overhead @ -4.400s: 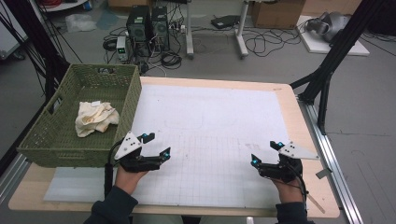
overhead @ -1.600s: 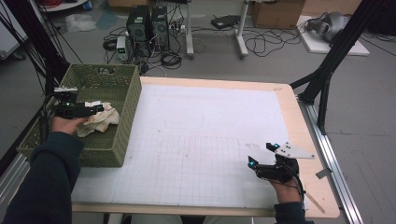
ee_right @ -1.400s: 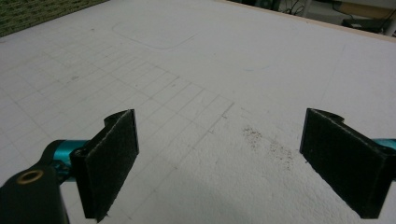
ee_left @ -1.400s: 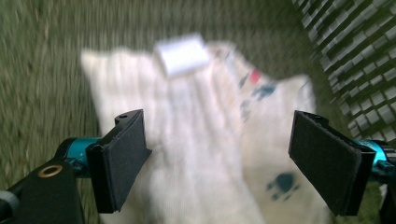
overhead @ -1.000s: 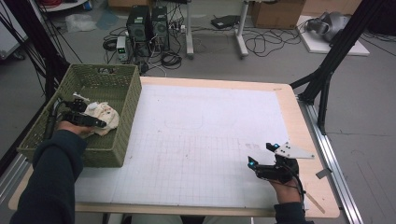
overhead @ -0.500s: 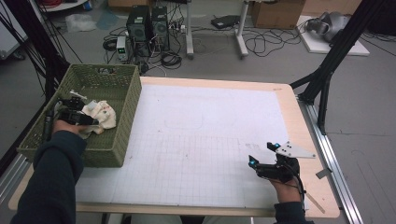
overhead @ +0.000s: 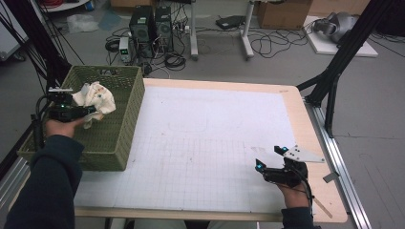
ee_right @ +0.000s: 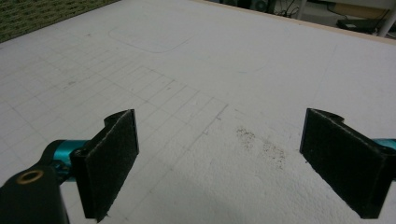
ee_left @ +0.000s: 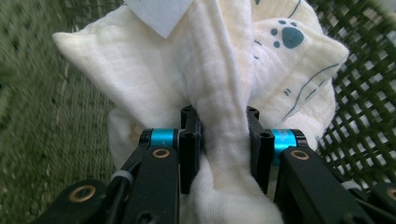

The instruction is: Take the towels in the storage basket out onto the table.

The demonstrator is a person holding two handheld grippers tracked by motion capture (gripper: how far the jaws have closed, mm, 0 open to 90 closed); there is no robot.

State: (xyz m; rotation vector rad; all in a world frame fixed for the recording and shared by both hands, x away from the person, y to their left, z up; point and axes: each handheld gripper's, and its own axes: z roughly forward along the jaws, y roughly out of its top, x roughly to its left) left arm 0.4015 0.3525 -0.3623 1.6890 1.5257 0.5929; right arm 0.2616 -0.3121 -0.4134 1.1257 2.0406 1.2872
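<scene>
A cream cloth [overhead: 98, 97] with a blue paw print hangs bunched over the green woven basket [overhead: 125, 114] at the table's left. My left gripper [overhead: 87, 111] is shut on the cloth [ee_left: 224, 93]; its jaws have just been closing, and a fold of fabric is pinched between the pads [ee_left: 190, 140]. A white tag [ee_left: 156, 14] sticks out at the cloth's top. Near the table's front right, my right gripper [overhead: 269, 157] rests low over the white grid mat [overhead: 215, 138], its pads [ee_right: 112, 158] wide open with nothing between them.
The basket's mesh wall [ee_left: 369, 93] is close behind the cloth. Past the table's far edge are computer towers [overhead: 153, 24] and tangled cables [overhead: 267, 43] on the floor. A black frame leg [overhead: 334, 76] stands at the table's right side.
My left gripper closed on the cloth inside the basket and has lifted it up above the basket floor. The right gripper has stayed where it was.
</scene>
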